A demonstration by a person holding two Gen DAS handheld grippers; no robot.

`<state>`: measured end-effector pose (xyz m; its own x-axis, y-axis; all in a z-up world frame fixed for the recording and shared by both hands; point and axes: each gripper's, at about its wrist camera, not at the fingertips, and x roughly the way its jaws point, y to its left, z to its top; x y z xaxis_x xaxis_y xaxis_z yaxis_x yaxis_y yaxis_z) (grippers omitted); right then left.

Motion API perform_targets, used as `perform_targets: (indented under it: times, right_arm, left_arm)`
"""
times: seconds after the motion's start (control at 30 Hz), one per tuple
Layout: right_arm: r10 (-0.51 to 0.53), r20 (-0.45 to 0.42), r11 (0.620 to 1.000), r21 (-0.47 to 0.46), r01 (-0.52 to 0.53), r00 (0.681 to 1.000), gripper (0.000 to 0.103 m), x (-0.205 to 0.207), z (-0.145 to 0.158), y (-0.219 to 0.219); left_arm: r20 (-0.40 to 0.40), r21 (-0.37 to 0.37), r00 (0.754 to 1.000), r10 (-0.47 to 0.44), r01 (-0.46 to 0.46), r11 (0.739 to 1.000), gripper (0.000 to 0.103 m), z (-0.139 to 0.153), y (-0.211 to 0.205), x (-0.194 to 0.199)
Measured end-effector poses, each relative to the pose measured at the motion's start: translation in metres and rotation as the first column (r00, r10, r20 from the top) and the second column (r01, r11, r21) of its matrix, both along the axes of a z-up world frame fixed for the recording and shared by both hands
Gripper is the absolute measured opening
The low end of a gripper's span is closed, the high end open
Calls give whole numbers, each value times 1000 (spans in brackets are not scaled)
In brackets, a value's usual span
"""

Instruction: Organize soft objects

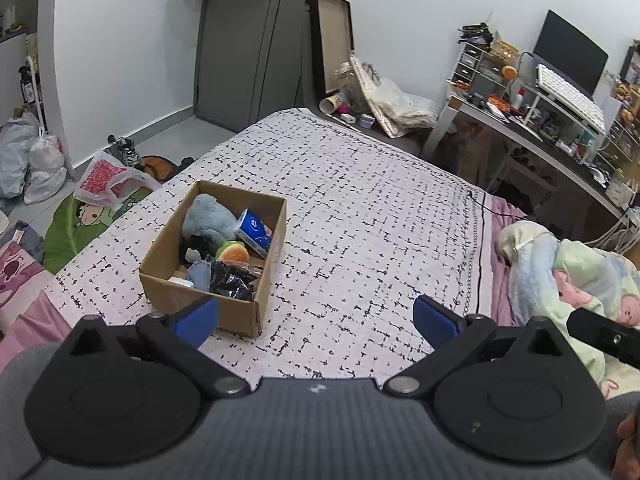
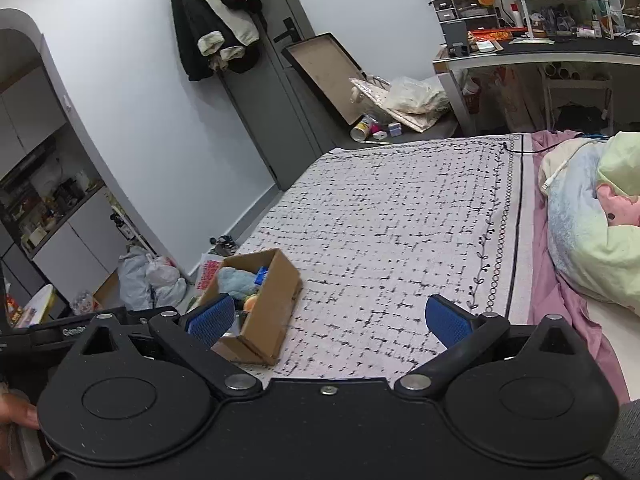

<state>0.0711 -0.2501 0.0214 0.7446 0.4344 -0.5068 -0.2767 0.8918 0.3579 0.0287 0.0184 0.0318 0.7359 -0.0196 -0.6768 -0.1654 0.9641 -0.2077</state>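
Both tools hang above the bed with nothing in them: the left tongs stand spread wide, blue pads far apart, and the right tongs are spread just as wide and equally empty. The cardboard box sits on the patterned bedspread ahead and to the left of the left tongs, its near corner just past the left pad; from the right tongs it lies further to the left. It is already crowded: a pale blue plush at the far end, a blue tissue pack leaning against the right wall, an orange and green plush in the middle and a crinkled black plastic bag near the front. The main risk, as I judge it, is the low left pad catching the box's near wall on the way in and shoving or tipping the light box across the soft bedspread. Reaching into the heap could also snag the bag along with a toy, dragging neighbours out. The bundled blanket lies to the right of both tongs; its loose folds would slip from a shallow pinch.
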Motion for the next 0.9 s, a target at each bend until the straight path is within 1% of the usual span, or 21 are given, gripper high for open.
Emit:
perform_targets:
  times: [0.13, 0.33, 0.53, 0.9]
  right_arm:
    - [24, 13, 1000, -4, -24, 1000, 103, -10, 5, 6]
    - [42, 6, 999, -22, -42, 999, 103, -17, 6, 13]
    - [46, 5, 998, -31, -46, 999, 103, -22, 6, 17]
    - [65, -25, 997, -35, -66, 998, 103, -29, 0, 19]
  left_arm:
    - [12, 5, 1000, -15, 15, 1000, 102, 5, -1, -10]
    - [12, 24, 999, -38, 38, 999, 102, 6, -1, -22]
    - [9, 26, 999, -41, 41, 999, 102, 6, 4, -30]
    - [1, 38, 999, -38, 38, 999, 102, 3, 18, -40]
